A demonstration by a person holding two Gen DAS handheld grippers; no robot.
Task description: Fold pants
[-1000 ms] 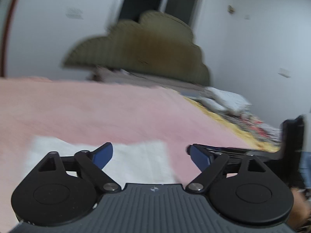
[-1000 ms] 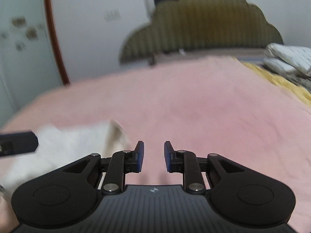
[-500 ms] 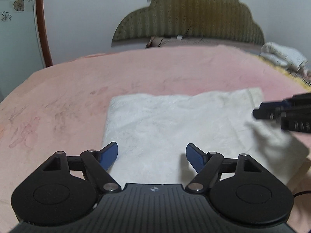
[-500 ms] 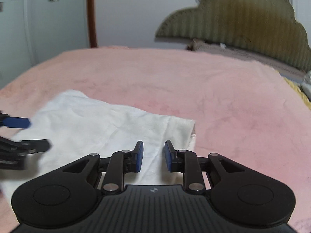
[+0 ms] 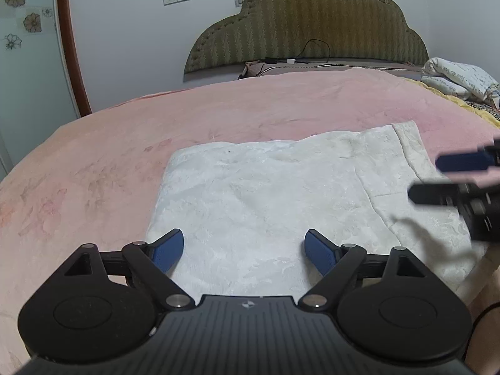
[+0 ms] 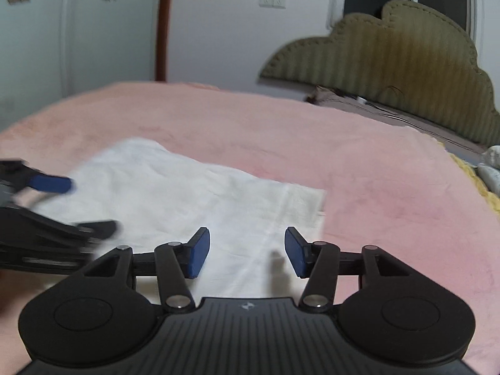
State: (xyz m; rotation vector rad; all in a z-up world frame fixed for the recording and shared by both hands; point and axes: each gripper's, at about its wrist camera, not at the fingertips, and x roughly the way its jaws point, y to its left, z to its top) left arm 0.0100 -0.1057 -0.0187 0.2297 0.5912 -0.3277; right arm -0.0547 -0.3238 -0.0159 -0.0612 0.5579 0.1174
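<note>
White pants (image 5: 265,193) lie folded flat in a rough rectangle on the pink blanket; they also show in the right wrist view (image 6: 187,193). My left gripper (image 5: 243,250) is open and empty, low over the near edge of the pants. My right gripper (image 6: 247,251) is open and empty over the near right part of the pants, by the waistband end (image 6: 306,206). Each gripper shows blurred at the edge of the other's view: the right one (image 5: 459,175) and the left one (image 6: 59,206).
The pink blanket (image 5: 281,109) covers the bed. An olive scalloped headboard (image 5: 312,22) stands at the far end. Folded white bedding (image 5: 459,78) and a yellow cover lie at the far right. A wall and a brown door frame (image 5: 72,47) are at the left.
Both grippers have swung down toward the pants and now hover over their near edge. The right gripper's jaws have opened from nearly shut. The pants have not moved.
</note>
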